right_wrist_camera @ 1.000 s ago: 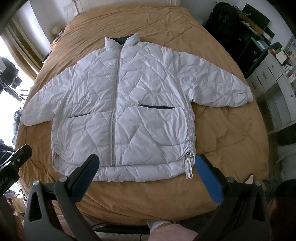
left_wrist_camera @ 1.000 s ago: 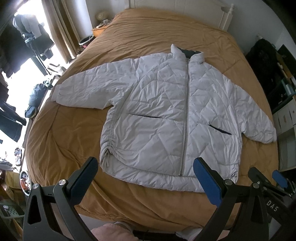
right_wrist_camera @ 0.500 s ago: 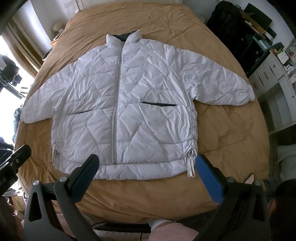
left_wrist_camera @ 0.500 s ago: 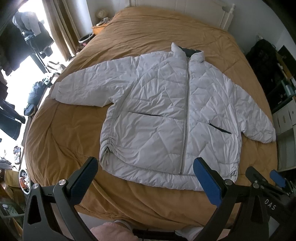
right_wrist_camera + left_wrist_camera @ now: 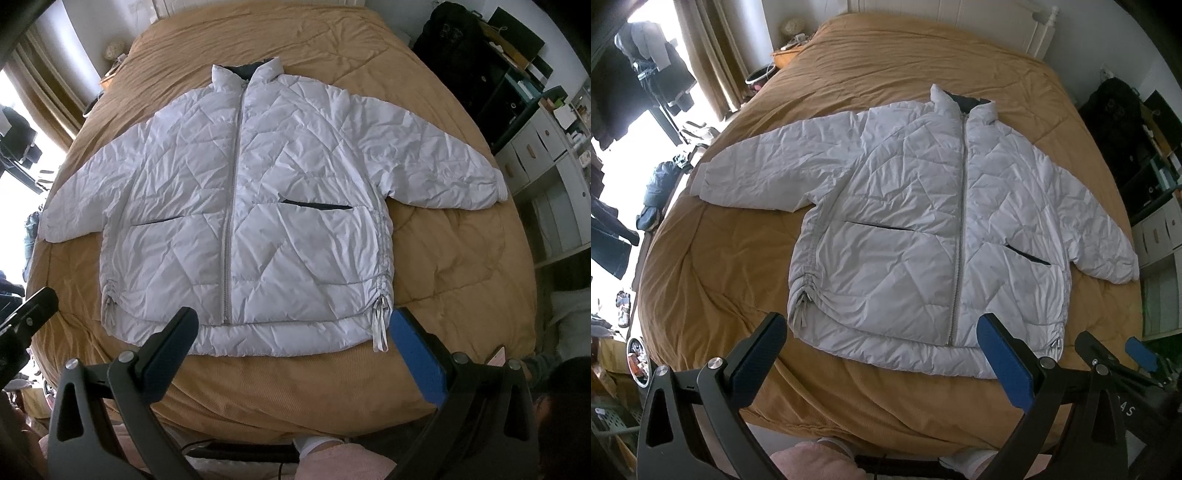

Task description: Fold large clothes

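White jacket [image 5: 923, 229] flat, zipped, sleeves spread on bed [image 5: 720, 280]; both claws, left [image 5: 882, 354] and right [image 5: 295, 350], wide and empty at near hem, drawn slightly closer than before; folding unstarted.

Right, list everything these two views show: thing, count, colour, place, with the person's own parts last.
puffer jacket: one, white, zipped, flat on the bed, front up, sleeves spread.
bed cover: one, tan, under the jacket.
headboard: one, white, far end of the bed.
curtain: one, beige, by the window, left of the bed.
hanging clothes: several, dark, by the window.
drawer unit: one, white, right of the bed.
black bag: one, far right corner.
left gripper: one, black with blue pads, open, above the jacket's hem.
right gripper: one, same colours, open, above the hem.
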A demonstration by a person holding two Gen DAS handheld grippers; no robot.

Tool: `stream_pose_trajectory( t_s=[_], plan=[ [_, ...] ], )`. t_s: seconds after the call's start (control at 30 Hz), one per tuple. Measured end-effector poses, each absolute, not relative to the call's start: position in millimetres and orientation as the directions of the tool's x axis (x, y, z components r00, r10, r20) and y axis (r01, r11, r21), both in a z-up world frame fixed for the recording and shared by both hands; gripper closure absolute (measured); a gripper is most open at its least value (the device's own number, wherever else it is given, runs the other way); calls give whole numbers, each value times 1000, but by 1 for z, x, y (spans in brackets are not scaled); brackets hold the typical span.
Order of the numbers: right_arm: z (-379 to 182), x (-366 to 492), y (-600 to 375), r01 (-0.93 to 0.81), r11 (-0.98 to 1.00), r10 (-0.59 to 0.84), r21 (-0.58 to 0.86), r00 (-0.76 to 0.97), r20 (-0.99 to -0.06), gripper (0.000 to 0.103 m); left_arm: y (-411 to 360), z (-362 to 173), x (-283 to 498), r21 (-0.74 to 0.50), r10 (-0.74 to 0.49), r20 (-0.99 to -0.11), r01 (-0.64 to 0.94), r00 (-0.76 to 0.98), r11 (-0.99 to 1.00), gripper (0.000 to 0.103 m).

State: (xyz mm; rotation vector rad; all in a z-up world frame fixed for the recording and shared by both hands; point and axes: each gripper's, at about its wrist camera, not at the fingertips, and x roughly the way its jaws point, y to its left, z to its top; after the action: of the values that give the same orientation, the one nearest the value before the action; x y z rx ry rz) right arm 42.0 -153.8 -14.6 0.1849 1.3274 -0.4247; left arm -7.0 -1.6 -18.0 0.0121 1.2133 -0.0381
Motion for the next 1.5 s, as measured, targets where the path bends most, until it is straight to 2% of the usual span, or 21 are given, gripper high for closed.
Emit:
stream_pose_trajectory(
  t_s=[1.5],
  plan=[
    [-15, 41, -145, 370, 924, -167, -91, 181, -969, 0, -4, -24, -15, -24, -37, -940, 41, 340, 999, 0]
  ],
)
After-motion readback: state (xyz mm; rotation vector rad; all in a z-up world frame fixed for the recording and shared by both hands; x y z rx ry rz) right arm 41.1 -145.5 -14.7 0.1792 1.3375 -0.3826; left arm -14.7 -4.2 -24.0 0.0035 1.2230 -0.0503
